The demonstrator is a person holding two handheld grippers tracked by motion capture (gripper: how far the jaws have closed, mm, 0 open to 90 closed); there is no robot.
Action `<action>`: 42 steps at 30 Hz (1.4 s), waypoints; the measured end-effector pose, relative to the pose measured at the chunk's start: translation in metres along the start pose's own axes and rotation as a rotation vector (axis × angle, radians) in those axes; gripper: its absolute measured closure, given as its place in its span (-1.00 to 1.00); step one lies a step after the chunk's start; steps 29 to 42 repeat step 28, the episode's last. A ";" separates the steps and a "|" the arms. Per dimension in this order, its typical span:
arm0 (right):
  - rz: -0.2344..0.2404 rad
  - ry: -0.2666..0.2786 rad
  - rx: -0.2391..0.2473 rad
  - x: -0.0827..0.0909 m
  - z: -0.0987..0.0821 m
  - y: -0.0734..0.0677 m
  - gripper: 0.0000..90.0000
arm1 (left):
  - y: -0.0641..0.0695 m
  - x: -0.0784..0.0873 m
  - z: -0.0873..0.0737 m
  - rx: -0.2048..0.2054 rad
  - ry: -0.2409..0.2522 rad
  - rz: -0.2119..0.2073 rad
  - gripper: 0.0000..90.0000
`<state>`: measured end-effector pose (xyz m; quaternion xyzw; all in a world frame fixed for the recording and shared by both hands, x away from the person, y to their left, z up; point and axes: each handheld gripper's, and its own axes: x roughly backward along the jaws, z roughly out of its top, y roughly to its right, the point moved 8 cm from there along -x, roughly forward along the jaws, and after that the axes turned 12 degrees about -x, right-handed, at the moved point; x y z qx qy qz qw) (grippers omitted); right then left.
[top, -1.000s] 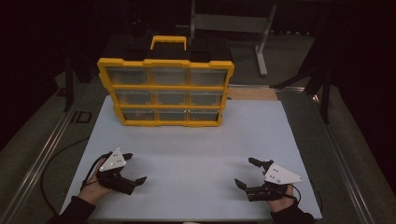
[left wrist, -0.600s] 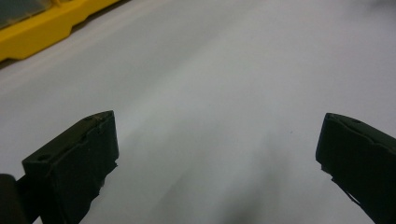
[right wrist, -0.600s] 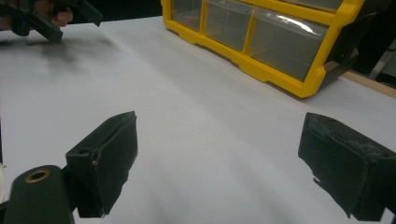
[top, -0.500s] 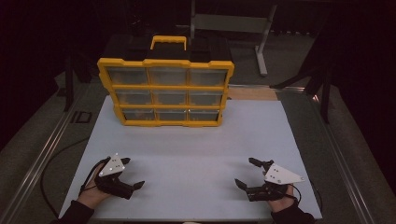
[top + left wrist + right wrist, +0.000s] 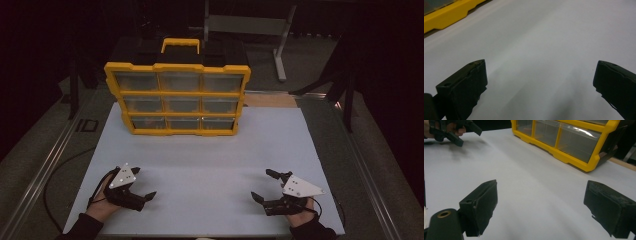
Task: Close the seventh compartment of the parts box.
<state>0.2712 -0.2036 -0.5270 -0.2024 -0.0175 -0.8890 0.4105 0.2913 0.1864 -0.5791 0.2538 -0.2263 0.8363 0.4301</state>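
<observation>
A yellow organiser case (image 5: 177,97) with clear drawers and a yellow handle stands upright at the back of the white table top (image 5: 205,165). Its lower edge appears in the left gripper view (image 5: 446,15) and its drawers in the right gripper view (image 5: 569,140). My left gripper (image 5: 142,187) rests near the front left, open, nothing between its jaws (image 5: 539,80). My right gripper (image 5: 262,185) sits near the front right, also open and empty (image 5: 541,202). The left gripper (image 5: 461,133) shows far off in the right gripper view.
A metal rail (image 5: 40,170) runs along the table's left side. A metal stand (image 5: 260,25) is on the floor behind the case. A strip of wood (image 5: 270,100) lies at the table's back right edge. Dark floor surrounds the table.
My left gripper has slid a little toward the near edge and turned slightly. The right gripper has stayed put.
</observation>
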 end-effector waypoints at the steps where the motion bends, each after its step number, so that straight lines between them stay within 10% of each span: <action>1: 0.000 -0.001 -0.001 0.000 0.000 0.000 -0.74 | 0.000 0.000 0.000 0.000 0.002 -0.001 -1.00; 42: -0.002 -0.006 0.000 -0.001 -0.001 0.001 -0.74 | 0.001 0.001 0.005 -0.006 0.055 0.011 -1.00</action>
